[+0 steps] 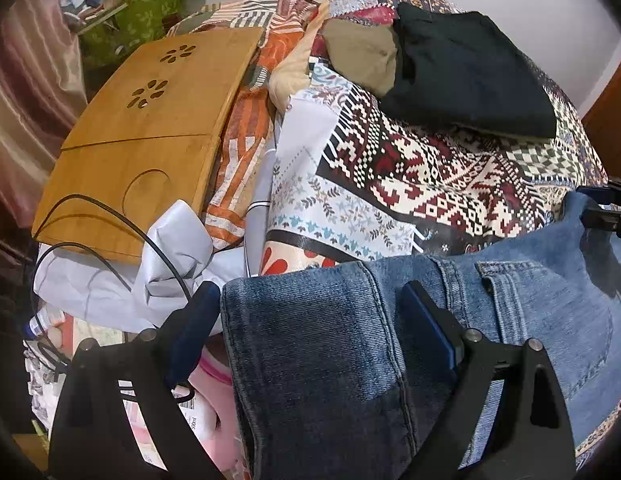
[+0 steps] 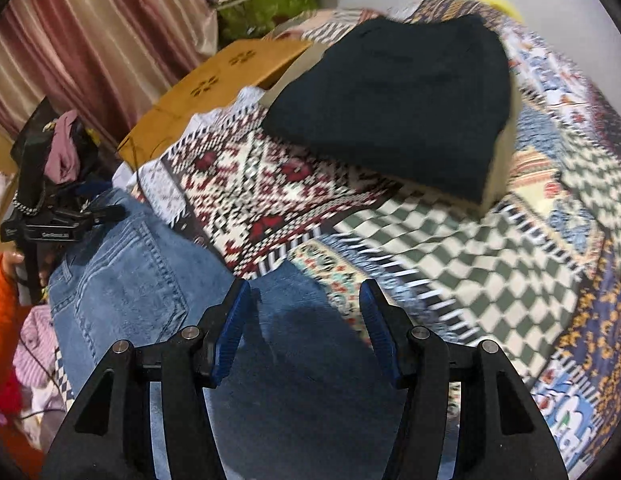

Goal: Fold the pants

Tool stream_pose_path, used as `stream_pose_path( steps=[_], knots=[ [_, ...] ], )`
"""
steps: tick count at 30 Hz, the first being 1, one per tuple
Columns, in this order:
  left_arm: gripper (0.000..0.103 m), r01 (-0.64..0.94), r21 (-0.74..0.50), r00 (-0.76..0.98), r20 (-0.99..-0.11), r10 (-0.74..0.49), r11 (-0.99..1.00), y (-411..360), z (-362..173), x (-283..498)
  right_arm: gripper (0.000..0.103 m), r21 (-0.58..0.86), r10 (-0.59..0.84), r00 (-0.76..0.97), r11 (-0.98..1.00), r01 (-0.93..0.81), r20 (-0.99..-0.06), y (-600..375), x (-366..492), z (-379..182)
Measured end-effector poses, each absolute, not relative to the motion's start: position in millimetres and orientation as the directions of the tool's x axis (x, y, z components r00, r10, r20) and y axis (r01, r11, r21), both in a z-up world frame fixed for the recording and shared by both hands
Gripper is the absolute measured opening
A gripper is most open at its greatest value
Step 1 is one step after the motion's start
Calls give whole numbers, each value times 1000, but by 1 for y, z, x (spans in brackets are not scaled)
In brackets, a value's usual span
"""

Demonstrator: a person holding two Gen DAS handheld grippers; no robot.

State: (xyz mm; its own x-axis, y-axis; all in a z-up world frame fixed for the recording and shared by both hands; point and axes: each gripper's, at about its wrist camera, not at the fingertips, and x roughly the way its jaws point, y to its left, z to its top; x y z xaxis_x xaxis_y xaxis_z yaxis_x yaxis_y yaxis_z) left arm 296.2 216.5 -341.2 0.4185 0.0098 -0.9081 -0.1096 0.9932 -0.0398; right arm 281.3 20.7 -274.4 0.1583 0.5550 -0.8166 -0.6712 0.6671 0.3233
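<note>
My jaws over the jeans at the near edge of the bed.

My left gripper has its jaws wide apart, straddling the folded edge of the blue denim jeans without pinching; my right gripper has its jaws apart too, over the jeans' leg, nothing clamped. The jeans lie along the near edge of the patchwork-patterned bedspread, from my left gripper toward 3 o'clock. At 12 to 1 o'clock a folded black garment rests on a tan one, well apart from the jeans, with bare bedspread between. At 10 o'clock the bamboo lap desk crowds that side, a black cable looping across its corner.
</note>
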Motion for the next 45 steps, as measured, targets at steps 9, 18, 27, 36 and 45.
stream_pose_path(
  steps=[9, 18, 27, 36, 45],
  knots=[
    [51, -137, -127, 482, -875, -46, 982, 225, -328, 279, 28, 311, 554, 134, 633, -709, -821, 30, 271, -284],
    [14, -37, -17, 541, -841, 6, 999, 190, -297, 283, 7, 209, 587, 303, 646, -735, -751, 19, 253, -256],
    [1, -58, 5, 547, -837, 36, 998, 194, -293, 304, 6, 250, 616, 349, 678, -691, -706, 6, 278, -241],
    [42, -132, -23, 515, -856, 49, 991, 218, -298, 279, 36, 268, 584, 318, 702, -660, -746, 5, 298, -247],
    [66, -123, -42, 457, -889, 19, 992, 217, -321, 296, 31, 356, 582, 183, 684, -637, -792, 14, 302, -289]
  ],
)
